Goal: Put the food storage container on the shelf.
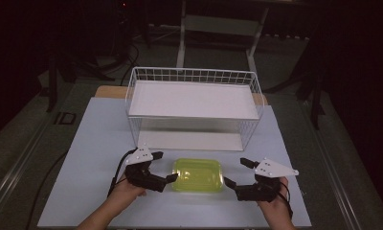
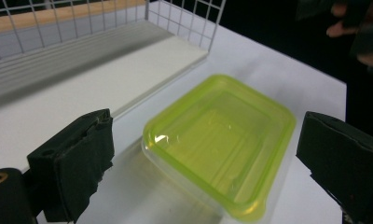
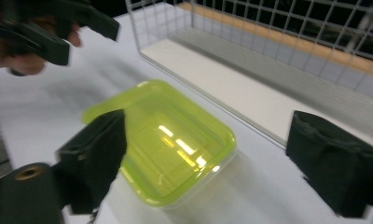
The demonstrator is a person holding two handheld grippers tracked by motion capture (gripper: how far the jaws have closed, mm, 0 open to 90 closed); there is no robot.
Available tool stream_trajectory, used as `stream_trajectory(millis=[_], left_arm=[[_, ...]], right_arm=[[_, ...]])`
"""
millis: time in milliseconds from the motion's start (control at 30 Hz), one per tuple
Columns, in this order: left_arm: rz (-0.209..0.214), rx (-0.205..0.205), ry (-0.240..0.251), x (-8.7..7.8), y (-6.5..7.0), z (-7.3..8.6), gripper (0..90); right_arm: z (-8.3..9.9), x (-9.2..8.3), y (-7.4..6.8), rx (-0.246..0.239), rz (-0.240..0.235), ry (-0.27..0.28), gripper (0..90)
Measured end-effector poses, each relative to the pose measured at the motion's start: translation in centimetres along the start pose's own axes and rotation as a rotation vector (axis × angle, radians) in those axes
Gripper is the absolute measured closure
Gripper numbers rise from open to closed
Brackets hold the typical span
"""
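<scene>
- The white table [image 1: 94, 158] carries everything, its pale top running from the person's edge back to a strip of wood behind.
- A white wire basket [image 1: 194, 76] stands toward the far side of the table, a flat white shelf board [image 1: 192, 99] resting across its upper part and a second white panel [image 1: 189, 140] lying on its floor.
- The yellow-green plastic container [image 1: 198, 175] sits flat on the table just in front of the basket — between the two grippers, its translucent lid up and level.
- The left gripper [image 1: 161, 167] hovers at the container's left end, jaws spread wide and released; in the left gripper view its black pads [image 2: 72, 163] stand either side of the container without touching it.
- The right gripper [image 1: 237, 172] sits at the container's right end, jaws also apart and gripping nothing — in the right gripper view one pad [image 3: 98, 149] overlaps the lid's near edge, though contact cannot be told.
</scene>
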State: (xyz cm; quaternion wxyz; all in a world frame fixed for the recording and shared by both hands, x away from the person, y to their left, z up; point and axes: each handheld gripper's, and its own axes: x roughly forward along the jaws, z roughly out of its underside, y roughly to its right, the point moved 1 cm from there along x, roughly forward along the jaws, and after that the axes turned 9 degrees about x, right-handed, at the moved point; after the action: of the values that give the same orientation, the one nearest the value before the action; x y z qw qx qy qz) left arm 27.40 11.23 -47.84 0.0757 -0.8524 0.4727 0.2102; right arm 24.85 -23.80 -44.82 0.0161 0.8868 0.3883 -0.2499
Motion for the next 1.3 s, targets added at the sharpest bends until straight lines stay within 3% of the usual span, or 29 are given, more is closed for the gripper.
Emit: stream_trajectory(millis=[100,233,300,400,500,600,833,933,967,1200,1300], left_arm=[[0.007,-0.032,-0.009,0.5,-0.1,-0.2,4.6],[0.021,-0.056,-0.050,1.4,-0.2,0.0,4.7],[0.020,-0.076,-0.073,1.9,-0.3,0.3,5.0],[-0.011,-0.123,-0.107,2.5,-0.7,0.8,12.9],[-0.018,-0.146,-0.145,2.8,-1.1,1.3,15.0],[0.007,-0.197,-0.172,3.3,-1.3,2.0,19.5],[0.013,-0.218,-0.216,4.1,-0.9,2.9,34.2],[0.063,-0.219,-0.206,4.2,-0.9,3.1,44.6],[0.075,-0.213,-0.205,4.2,-0.9,3.0,52.3],[0.059,-0.225,-0.196,3.9,-0.5,3.1,57.1],[0.048,-0.217,-0.192,3.8,-0.2,3.1,58.0]], right_arm=[[-0.1,1.1,-0.1,-0.004,0.030,-0.012,10.9],[0.0,2.7,0.1,0.045,-0.023,-0.033,10.9],[0.3,3.3,0.2,0.039,-0.007,-0.047,11.0],[1.0,4.3,0.6,0.035,0.025,-0.086,11.4],[1.7,5.1,1.4,0.086,0.022,-0.111,13.4],[2.2,5.7,1.8,0.100,0.023,-0.129,14.5],[2.9,6.6,2.1,0.133,0.033,-0.171,20.1],[3.1,6.7,2.2,0.156,0.031,-0.185,22.5],[3.1,6.7,2.2,0.157,0.033,-0.187,22.6],[3.3,6.9,2.4,0.189,0.034,-0.227,36.6],[3.2,6.8,2.5,0.209,0.011,-0.239,41.9]])
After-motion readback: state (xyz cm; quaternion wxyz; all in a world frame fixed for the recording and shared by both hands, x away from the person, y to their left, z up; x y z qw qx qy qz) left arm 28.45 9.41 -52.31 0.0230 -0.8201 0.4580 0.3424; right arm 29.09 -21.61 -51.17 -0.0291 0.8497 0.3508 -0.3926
